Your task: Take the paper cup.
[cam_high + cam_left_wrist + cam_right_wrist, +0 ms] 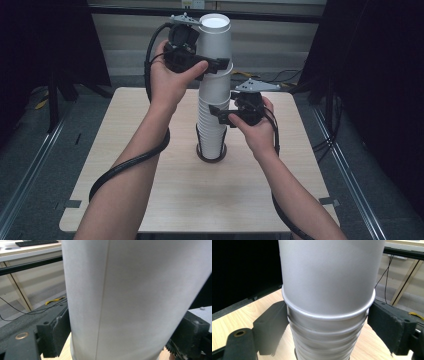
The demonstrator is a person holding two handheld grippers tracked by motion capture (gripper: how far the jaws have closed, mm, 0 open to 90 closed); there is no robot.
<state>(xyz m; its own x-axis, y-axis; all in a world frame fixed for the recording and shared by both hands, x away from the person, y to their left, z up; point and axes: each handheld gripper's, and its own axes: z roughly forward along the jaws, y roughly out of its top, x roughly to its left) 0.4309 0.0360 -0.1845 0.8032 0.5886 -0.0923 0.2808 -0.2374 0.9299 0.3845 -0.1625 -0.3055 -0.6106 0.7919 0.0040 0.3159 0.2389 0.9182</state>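
Stack: white cups, tall at frame centre on tabletop.
Left gripper: jaws clamping top cup.
Right gripper: jaws straddling stack's middle; grip unclear.

White paper cups, stacked upside down, plain and unpatterned, greyish in shade; a thin vertical seam line runs down the top cup. Dark brown ring at the foot of the stack. Table: pale beige wood grain, with light edge. Left gripper and right gripper: black bodies and black jaws, each topped by a grey plate; small brass-coloured rivet on a jaw arm in both gripper views. Cables: black. Floor: grey. A yellow object lies on the floor. Surrounding curtains: black
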